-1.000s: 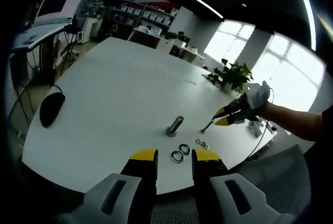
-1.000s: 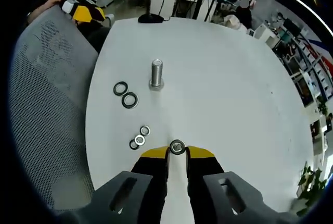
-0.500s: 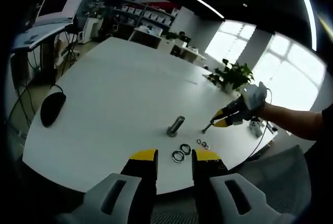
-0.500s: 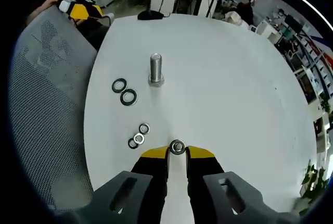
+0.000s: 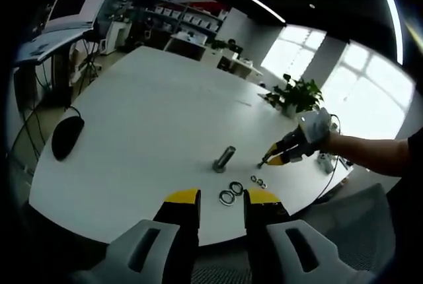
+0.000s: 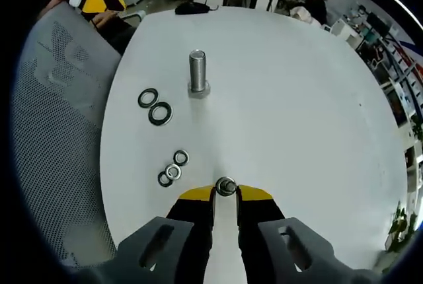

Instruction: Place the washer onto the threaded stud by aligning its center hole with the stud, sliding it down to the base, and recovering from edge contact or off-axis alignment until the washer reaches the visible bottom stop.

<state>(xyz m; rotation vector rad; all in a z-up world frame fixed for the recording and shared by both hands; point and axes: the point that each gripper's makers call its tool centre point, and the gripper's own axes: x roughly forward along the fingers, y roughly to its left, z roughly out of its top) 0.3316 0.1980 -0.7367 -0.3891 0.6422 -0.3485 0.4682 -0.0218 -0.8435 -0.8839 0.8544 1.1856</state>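
Fingers (image 6: 198,195) of the right gripper (image 6: 225,193), yellow-tipped over black, are clenched on a small metal washer (image 6: 226,186), a bright ring held at the very tips with its flat face and center hole turned toward the camera in the right gripper view. The washer sits above the counter (image 6: 297,119), well apart from the threaded stud (image 6: 197,72). The stud stands upright on its hex head, long axis vertical to the counter, a dull grey metal cylinder with fine threads along the shank. Just left of the stud in the right gripper view lie two larger dark-rimmed flat washers (image 6: 154,106), side by side and nearly touching. Nearer the right gripper lie three small washers (image 6: 172,169) in a tight cluster, two bright and one darker. The counter is smooth, white and matte. In the left gripper view the right gripper (image 5: 271,160) shows held by a person's hand (image 5: 316,135), its tips just beside the small washers (image 5: 257,181), with the stud (image 5: 223,160) leaning in the fisheye distortion. The left gripper (image 5: 221,198) hangs at the counter's near edge with its fingers (image 5: 182,198) released, a clear gap between them, grasping nothing. A black computer mouse (image 5: 66,136) lies at the far left of the counter, and a grey mesh chair back (image 6: 59,139) stands beside the counter.
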